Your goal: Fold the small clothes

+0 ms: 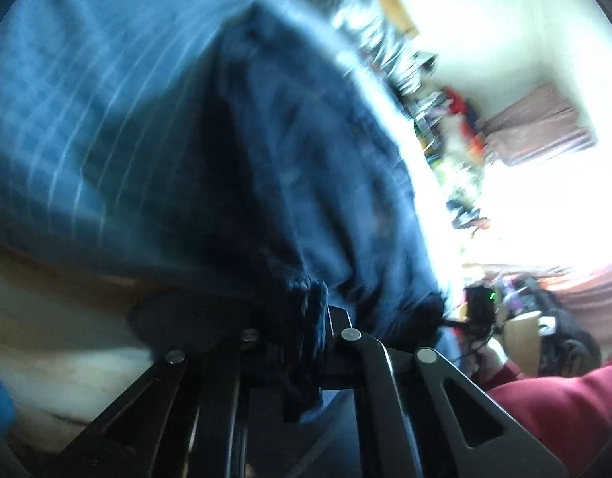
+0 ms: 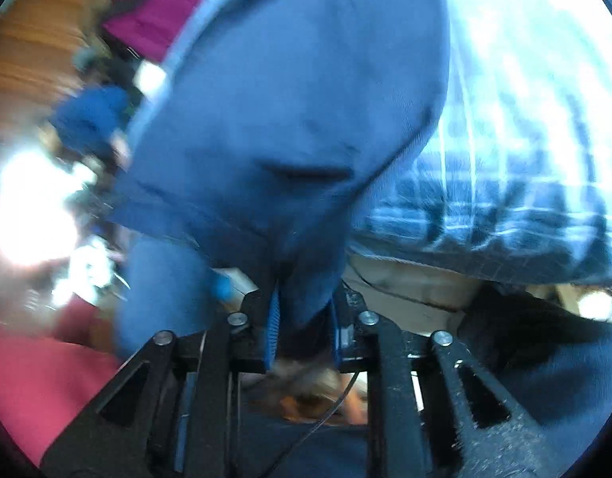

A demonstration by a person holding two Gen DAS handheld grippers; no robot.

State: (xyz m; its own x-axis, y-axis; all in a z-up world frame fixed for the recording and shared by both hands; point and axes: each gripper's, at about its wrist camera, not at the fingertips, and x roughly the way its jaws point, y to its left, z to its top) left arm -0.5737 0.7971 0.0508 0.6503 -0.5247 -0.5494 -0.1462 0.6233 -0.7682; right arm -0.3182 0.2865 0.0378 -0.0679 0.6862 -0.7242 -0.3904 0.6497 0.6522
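The left gripper had its jaws clamped on a bunched edge of the dark blue fabric garment, which spread ahead of the jaws. The right gripper likewise pinched the same garment between its jaws. A blue plaid cloth lay beyond, right of those jaws.
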